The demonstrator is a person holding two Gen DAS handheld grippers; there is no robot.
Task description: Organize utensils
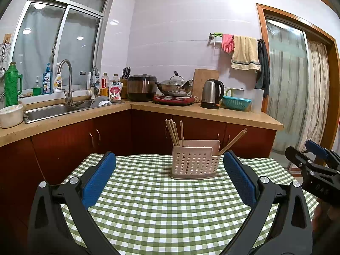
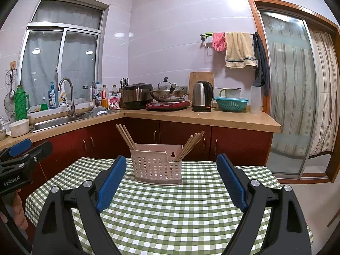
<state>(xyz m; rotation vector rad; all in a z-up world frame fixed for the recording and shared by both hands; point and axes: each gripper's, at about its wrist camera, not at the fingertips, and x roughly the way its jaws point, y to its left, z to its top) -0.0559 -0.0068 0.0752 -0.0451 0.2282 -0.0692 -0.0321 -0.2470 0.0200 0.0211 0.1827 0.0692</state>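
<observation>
A pale pink perforated utensil holder stands upright at the far side of a table with a green checked cloth. Wooden chopsticks stick out of its left part and more chopsticks lean out of its right part. My left gripper is open and empty, held above the cloth in front of the holder. My right gripper is open and empty, also short of the holder. The holder's chopsticks show in the right wrist view too. Each gripper shows at the edge of the other's view.
A kitchen counter runs behind the table with a sink, rice cooker, wok, kettle and teal colander. Red cabinets stand below. A sliding door is at the right.
</observation>
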